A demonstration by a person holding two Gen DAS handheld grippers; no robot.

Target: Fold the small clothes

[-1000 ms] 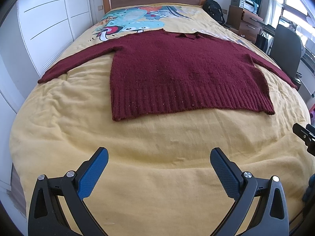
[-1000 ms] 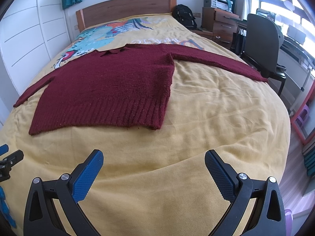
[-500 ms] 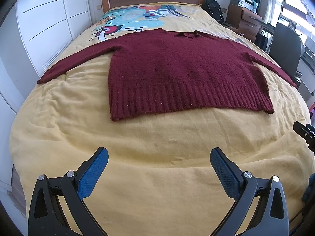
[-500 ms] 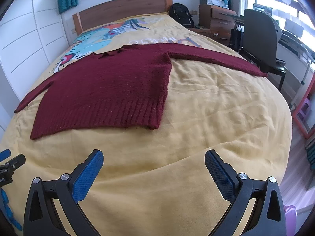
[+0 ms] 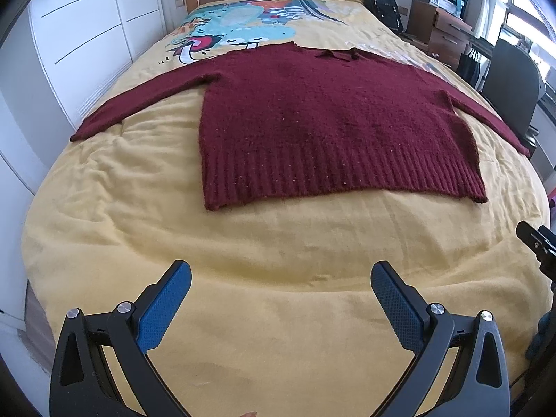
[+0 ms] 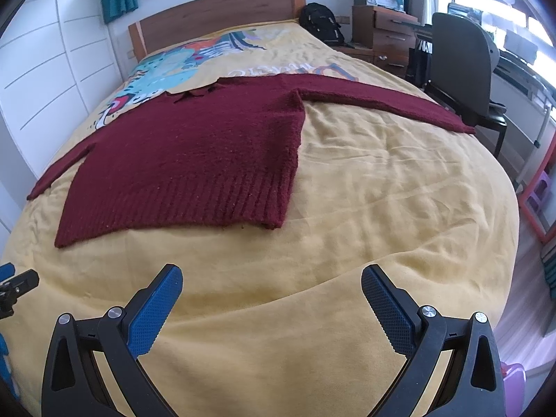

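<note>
A dark red knitted sweater lies flat on the yellow bedspread, both sleeves stretched out to the sides, ribbed hem towards me. My left gripper hovers open over bare bedspread, well short of the hem. Off the hem's right corner, my right gripper is open too, also over bare bedspread. Neither holds anything. Part of the right gripper shows at the right edge of the left wrist view.
White cupboard doors run along the bed's left side. A wooden headboard stands at the far end. To the right are a black office chair, a wooden drawer unit and a black backpack.
Both grippers have tilted and shifted slightly; the sweater sits a bit lower and nearer in both views. The sweater itself has not moved. Both grippers stay open.
</note>
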